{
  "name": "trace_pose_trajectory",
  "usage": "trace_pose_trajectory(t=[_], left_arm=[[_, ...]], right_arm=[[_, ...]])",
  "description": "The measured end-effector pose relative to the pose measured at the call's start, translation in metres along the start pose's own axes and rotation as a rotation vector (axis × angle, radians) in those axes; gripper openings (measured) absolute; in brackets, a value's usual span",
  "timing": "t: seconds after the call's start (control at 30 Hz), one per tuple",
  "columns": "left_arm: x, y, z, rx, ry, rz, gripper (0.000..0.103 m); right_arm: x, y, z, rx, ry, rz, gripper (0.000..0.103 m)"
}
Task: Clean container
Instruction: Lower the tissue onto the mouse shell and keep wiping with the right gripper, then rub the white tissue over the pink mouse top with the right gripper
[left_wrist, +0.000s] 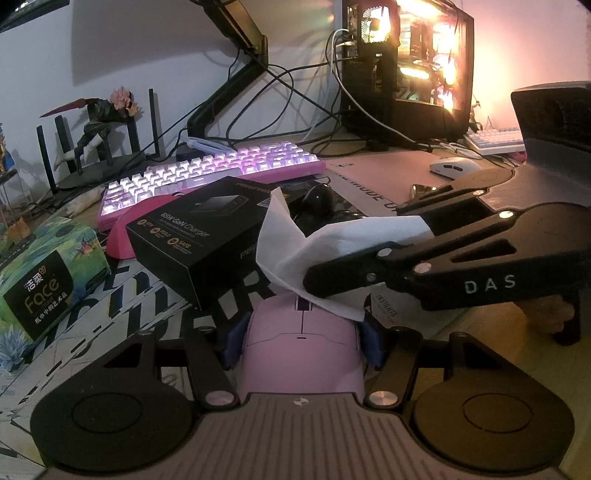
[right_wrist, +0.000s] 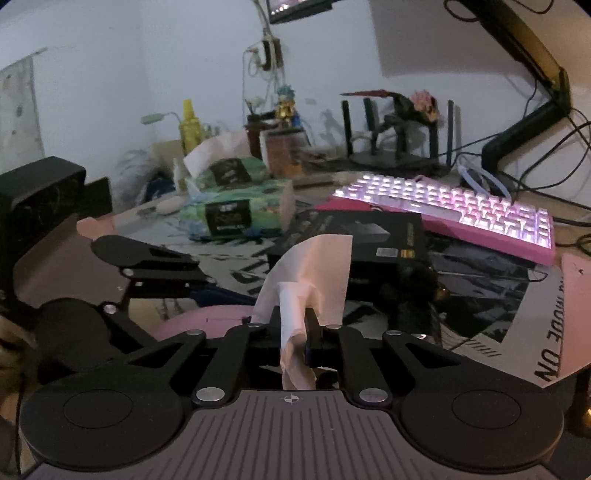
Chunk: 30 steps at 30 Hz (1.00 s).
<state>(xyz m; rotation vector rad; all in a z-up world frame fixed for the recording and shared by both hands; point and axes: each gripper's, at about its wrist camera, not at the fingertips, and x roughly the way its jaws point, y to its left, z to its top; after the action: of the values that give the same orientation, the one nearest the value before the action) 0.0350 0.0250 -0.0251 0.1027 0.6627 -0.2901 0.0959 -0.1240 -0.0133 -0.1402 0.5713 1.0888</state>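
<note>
My left gripper (left_wrist: 301, 341) is shut on a pink computer mouse (left_wrist: 301, 354), its blue pads pressing both sides. My right gripper (right_wrist: 293, 325) is shut on a white tissue (right_wrist: 310, 273), which sticks up and forward from the jaws. In the left wrist view the right gripper (left_wrist: 332, 273) reaches in from the right, and the tissue (left_wrist: 291, 251) hangs over the front of the mouse, touching near its scroll wheel. In the right wrist view the mouse (right_wrist: 199, 323) shows as a pink curve just below left of the tissue, with the left gripper (right_wrist: 147, 266) beside it.
A black charger box (left_wrist: 207, 232) lies just beyond the mouse, with a pink backlit keyboard (left_wrist: 210, 177) behind it. A green tissue box (left_wrist: 44, 266) sits at left. A white mouse (left_wrist: 454, 166), a lit PC case (left_wrist: 410, 70), figurines and cables crowd the back.
</note>
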Motion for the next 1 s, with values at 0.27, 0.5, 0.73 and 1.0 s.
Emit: trace_pose_trajectory(t=[0.27, 0.5, 0.73, 1.0], left_arm=[[0.0, 0.0, 0.0, -0.002, 0.0, -0.002, 0.061], [0.0, 0.0, 0.0, -0.004, -0.001, -0.003, 0.061], [-0.007, -0.003, -0.005, 0.006, -0.004, 0.017, 0.072], [-0.038, -0.011, -0.02, 0.012, 0.001, 0.049, 0.073]], right_arm=[[0.002, 0.009, 0.0, -0.065, 0.009, 0.074, 0.012], [0.003, 0.01, 0.001, -0.066, 0.007, 0.079, 0.012], [-0.007, 0.003, 0.0, -0.04, -0.045, 0.076, 0.012], [-0.011, 0.005, -0.002, -0.042, -0.064, 0.097, 0.012]])
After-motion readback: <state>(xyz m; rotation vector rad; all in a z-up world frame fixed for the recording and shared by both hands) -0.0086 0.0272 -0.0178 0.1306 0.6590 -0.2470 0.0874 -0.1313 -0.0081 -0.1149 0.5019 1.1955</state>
